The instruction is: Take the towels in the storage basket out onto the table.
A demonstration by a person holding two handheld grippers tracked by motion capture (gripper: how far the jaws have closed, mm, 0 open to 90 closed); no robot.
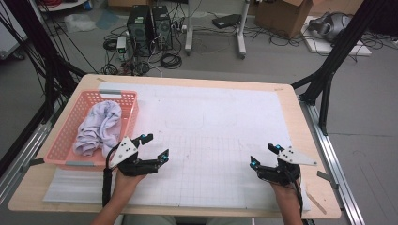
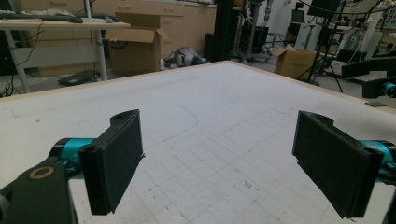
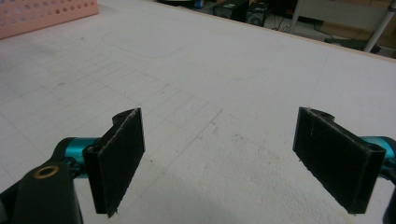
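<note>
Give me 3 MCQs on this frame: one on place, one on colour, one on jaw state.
1. Where does the crumpled cloth lie?
A. in the basket
B. on the mat's grid
C. between the left gripper's jaws

2. What colour is the basket?
A. blue
B. pink
C. black

3. How do the jaws of the left gripper and the right gripper stand?
A. both shut
B. left shut on the cloth
C. both open, nothing between them

Answers: 1 A, the cloth sits inside the basket walls at the table's left. 2 B, its perforated walls are pink. 3 C, each gripper view shows bare white mat between its wide-apart jaws.
</note>
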